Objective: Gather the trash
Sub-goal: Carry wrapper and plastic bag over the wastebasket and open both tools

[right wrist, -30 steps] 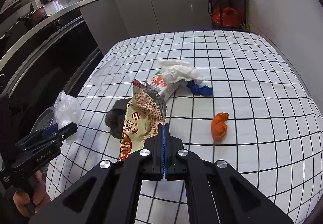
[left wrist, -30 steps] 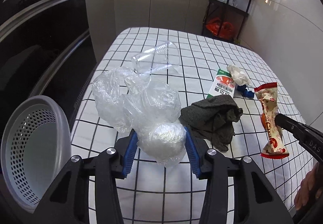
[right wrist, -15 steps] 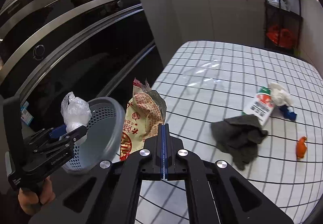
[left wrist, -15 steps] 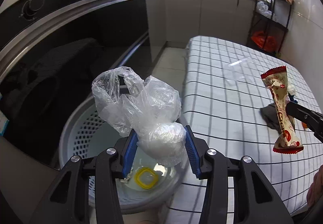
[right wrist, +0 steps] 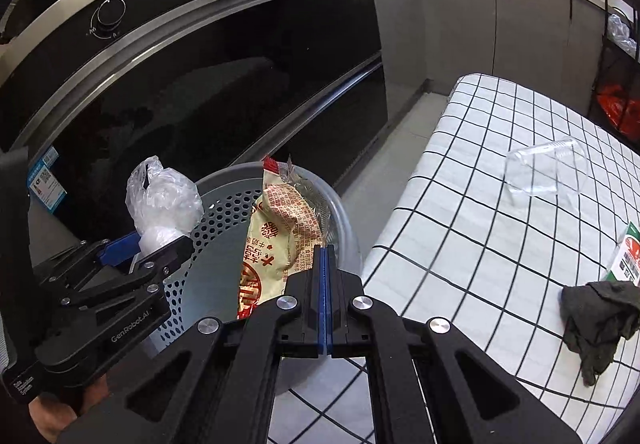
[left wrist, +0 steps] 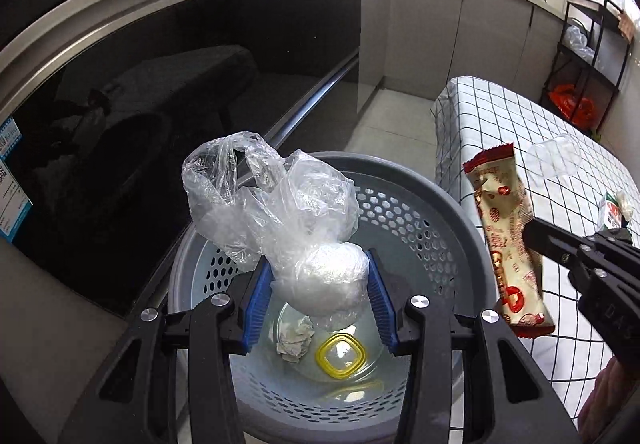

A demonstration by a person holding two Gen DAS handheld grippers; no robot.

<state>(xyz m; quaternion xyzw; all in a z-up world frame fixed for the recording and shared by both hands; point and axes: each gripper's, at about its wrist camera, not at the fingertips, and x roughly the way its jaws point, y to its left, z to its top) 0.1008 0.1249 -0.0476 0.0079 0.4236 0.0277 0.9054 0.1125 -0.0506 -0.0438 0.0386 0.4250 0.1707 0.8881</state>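
Note:
My left gripper (left wrist: pixel 318 294) is shut on a crumpled clear plastic bag (left wrist: pixel 280 220) and holds it right over the grey perforated trash basket (left wrist: pixel 420 212). The bag also shows in the right wrist view (right wrist: pixel 162 200). My right gripper (right wrist: pixel 325 256) is shut on a red and cream snack wrapper (right wrist: pixel 280 240), held above the basket's rim (right wrist: pixel 340 212) beside the table. The wrapper also shows in the left wrist view (left wrist: pixel 506 240). Inside the basket lie a crumpled paper ball (left wrist: pixel 296 338) and a clear lid with a yellow ring (left wrist: pixel 340 356).
The checked tablecloth table (right wrist: pixel 480 244) stands right of the basket with a clear plastic cup (right wrist: pixel 546 172), a dark cloth (right wrist: pixel 596 320) and a green and white carton (right wrist: pixel 628 256). A black oven front (right wrist: pixel 200 84) stands behind the basket. A shelf rack (left wrist: pixel 588 56) is at the far right.
Both grippers swung left from over the table to above the basket, carrying the plastic bag and the snack wrapper. The basket's inside has come into view.

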